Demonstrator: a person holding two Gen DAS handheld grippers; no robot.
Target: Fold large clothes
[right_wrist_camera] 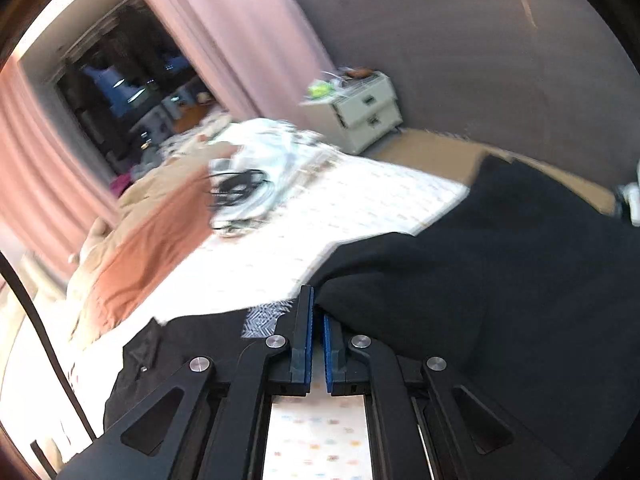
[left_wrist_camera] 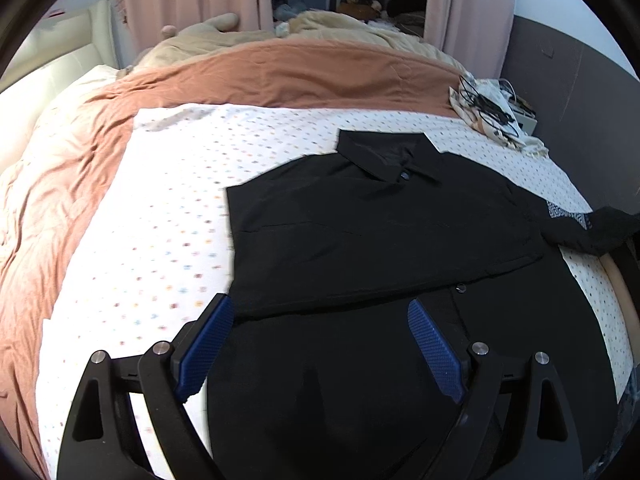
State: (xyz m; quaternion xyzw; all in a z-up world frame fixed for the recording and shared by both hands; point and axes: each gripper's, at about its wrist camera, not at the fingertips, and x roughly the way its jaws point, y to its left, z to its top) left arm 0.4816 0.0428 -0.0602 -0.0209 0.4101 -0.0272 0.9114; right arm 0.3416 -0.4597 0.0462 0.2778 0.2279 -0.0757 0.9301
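While right gripper [right_wrist_camera: 316, 308] pinches limp black shirt [left_wrist_camera: 380, 232] sleeve, I hover left gripper [left_wrist_camera: 320, 320] spread; grab hem.

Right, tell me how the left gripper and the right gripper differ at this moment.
The left gripper is open, its jaws spread wide; the right gripper is shut on the black shirt. The left gripper holds nothing and hangs over the shirt's lower part; the right gripper pinches the sleeve end near its patterned patch. The left view is level; the right view is tilted and blurred. Both have blue pads and black arms.
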